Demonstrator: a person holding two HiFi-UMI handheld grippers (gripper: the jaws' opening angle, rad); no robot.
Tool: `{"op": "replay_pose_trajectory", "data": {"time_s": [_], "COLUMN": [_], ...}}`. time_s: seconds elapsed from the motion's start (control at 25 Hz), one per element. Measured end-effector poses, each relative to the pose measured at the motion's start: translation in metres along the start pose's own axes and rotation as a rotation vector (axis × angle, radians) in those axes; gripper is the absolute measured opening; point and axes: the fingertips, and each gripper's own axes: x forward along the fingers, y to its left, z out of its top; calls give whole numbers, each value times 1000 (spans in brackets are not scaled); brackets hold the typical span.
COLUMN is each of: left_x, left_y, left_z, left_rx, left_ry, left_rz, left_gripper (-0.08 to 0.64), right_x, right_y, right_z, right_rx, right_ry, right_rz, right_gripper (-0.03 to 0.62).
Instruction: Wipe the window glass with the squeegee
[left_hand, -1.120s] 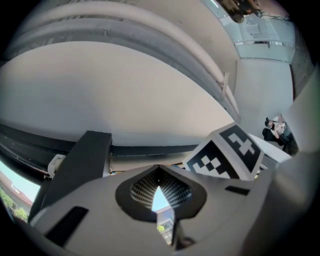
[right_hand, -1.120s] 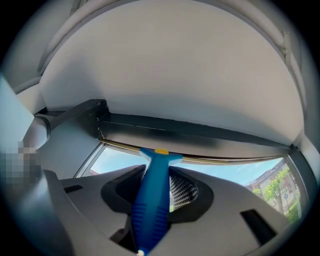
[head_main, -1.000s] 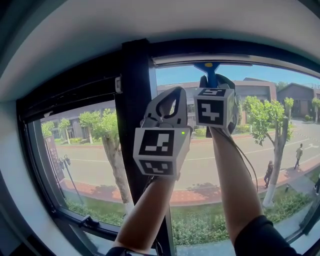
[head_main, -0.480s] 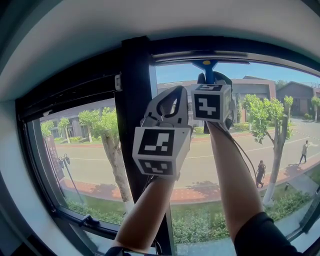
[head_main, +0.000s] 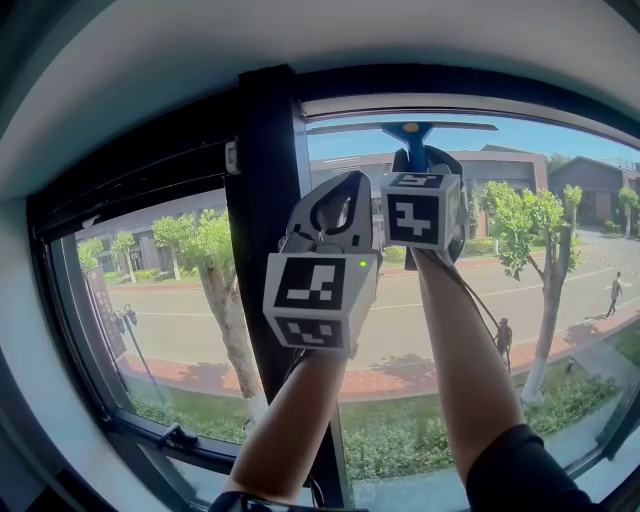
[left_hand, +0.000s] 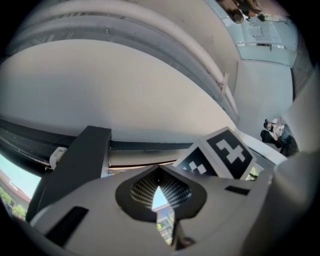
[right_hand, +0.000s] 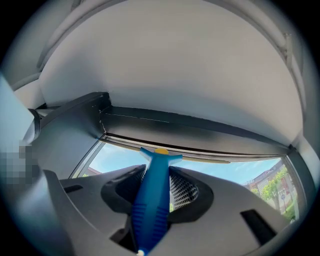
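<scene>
Moved: the squeegee (head_main: 412, 135) blade sits just below the top frame (head_main: 450, 100), where a second ago it was tucked against it.
Right gripper (right_hand: 157, 185): I have it clamped on the blue handle, arm raised high. I judge that starts the stroke at the top of the window glass (head_main: 520, 330).
Left gripper (left_hand: 159, 172): jaws together on nothing, parked beside the black post (head_main: 265, 200), likely to keep off the blade's path.
Next: a steady downward pull, blade flat to the pane.
</scene>
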Motion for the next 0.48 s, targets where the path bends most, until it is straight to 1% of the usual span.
{"op": "replay_pose_trajectory", "data": {"time_s": [0.4, 0.48], "left_x": [-8, -8], "left_y": [-7, -6], "left_z": [-5, -6], "left_rx": [28, 15], "left_ry": [-10, -8], "left_rz": [0, 2], "left_gripper": [2, 2], "right_x": [-10, -12], "right_y": [1, 1], "right_z": [-11, -13], "right_rx": [-1, -4], "right_ry": [3, 2], "right_rz": [6, 7], "right_gripper": [141, 141]}}
